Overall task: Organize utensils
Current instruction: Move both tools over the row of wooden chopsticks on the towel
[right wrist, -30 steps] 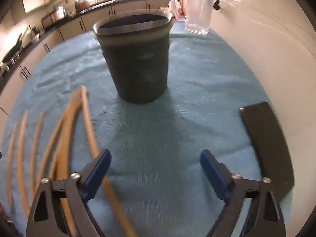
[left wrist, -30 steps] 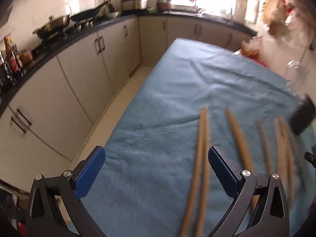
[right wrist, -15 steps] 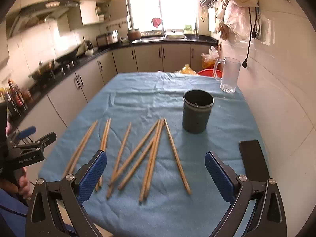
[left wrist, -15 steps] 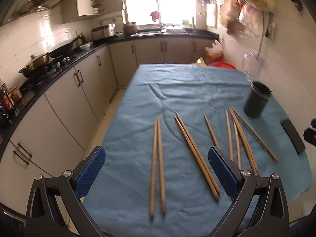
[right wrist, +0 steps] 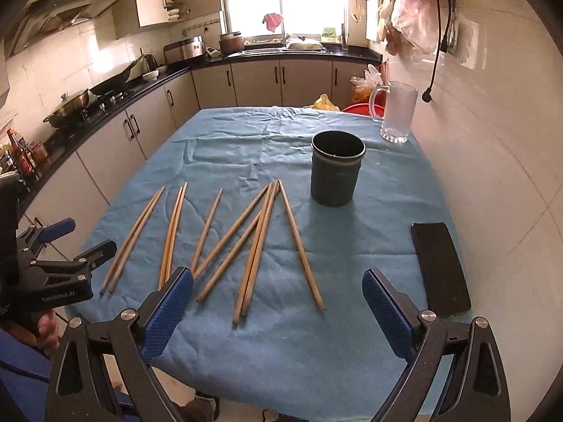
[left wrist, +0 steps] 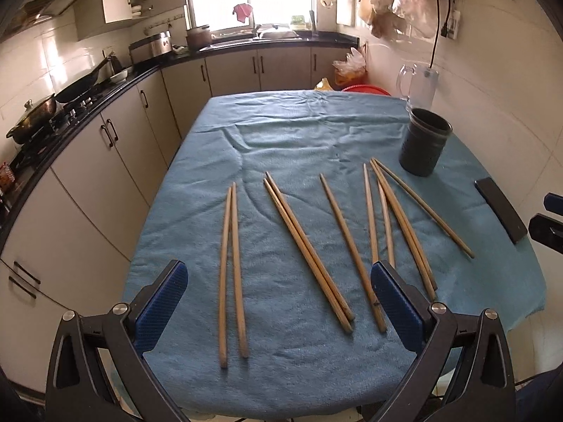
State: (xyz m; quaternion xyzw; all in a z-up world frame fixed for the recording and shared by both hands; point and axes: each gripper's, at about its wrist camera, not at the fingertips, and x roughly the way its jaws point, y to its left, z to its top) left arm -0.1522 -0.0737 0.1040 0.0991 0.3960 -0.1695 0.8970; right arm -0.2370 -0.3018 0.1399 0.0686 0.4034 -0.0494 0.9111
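Note:
Several wooden chopsticks lie spread on the blue tablecloth point(left wrist: 281, 133): a left pair point(left wrist: 230, 263), a middle pair point(left wrist: 306, 246), a single one point(left wrist: 348, 242) and a crossed bunch point(right wrist: 260, 235) nearer the holder. The dark round holder point(left wrist: 424, 147) point(right wrist: 336, 172) stands upright at the right, nothing showing inside it. My left gripper point(left wrist: 278, 274) hangs open above the table's near edge, holding nothing; it also shows in the right wrist view as the left gripper point(right wrist: 86, 237). My right gripper point(right wrist: 278, 276) is wide open and bare, over the near edge right of the bunch.
A flat black slab point(right wrist: 440, 267) lies near the right table edge by the wall. A glass pitcher point(right wrist: 396, 112) stands at the far right corner. Kitchen cabinets point(left wrist: 105, 130) with a stove and wok point(left wrist: 31, 112) run along the left. A person's hand point(right wrist: 45, 330) holds the left gripper.
Both grippers have pulled back and risen from close over the cloth, so the whole table now shows. The chopsticks and holder have not moved. Both jaws stay open.

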